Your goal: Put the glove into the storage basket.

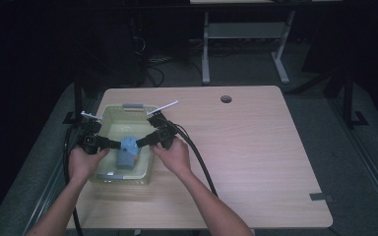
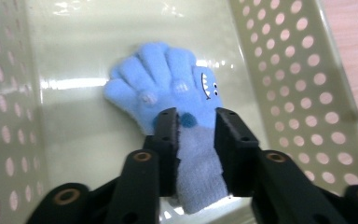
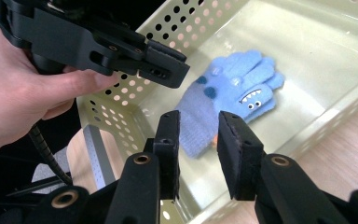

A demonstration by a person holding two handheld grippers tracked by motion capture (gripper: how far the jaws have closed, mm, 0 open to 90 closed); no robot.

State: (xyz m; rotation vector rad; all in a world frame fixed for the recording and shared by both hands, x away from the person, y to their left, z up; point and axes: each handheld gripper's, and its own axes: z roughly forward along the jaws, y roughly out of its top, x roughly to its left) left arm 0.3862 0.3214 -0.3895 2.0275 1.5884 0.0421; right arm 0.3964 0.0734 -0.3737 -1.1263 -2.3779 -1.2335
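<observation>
Blue knitted glove [image 2: 168, 88], fuzzy, shark face on one finger, paler ribbed cuff, lies flat on floor of pale green perforated plastic basket [image 1: 109, 117] near worktop's left edge. Left gripper [image 2: 193, 122]: jaws part-spread, straddling cuff, contact unclear. Right gripper [image 3: 196, 128]: jaws part-spread, empty, above basket rim. Light wood-grain worktop [image 1: 256, 147], round cable hole near far edge; dark room, white-legged table frame behind.

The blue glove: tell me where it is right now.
The blue glove lies flat on the floor of the pale green basket, at the table's left side in the high view. The left tool has its jaws on either side of the cuff.
</observation>
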